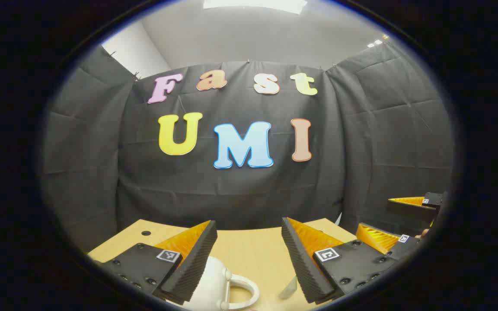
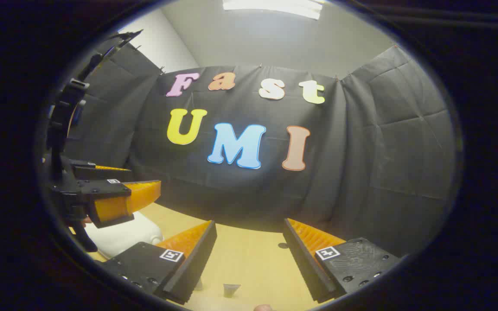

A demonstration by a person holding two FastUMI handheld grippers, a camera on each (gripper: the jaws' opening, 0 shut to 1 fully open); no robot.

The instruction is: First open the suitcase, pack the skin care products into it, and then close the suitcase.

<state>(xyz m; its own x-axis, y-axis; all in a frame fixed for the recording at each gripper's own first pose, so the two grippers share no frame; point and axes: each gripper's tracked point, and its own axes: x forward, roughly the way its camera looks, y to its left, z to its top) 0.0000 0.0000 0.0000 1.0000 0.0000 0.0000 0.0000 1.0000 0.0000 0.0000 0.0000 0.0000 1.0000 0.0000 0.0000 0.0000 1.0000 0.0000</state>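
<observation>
A white hard case with a loop handle, which looks like the suitcase, lies on the wooden table just below my left gripper. That gripper is open and holds nothing; its left finger hangs over the case's top. In the right gripper view the same white case sits at the lower left, under the left gripper. My right gripper is open above bare table, with nothing between its fingers. It also appears at the right edge of the left gripper view, with its fingers apart. Whether the case's lid is up is hidden.
The light wooden table runs back to the black cloth wall. A small dark object lies on the table near the bottom of the right gripper view. A pale sliver lies beside my left gripper's right finger; I cannot tell what it is.
</observation>
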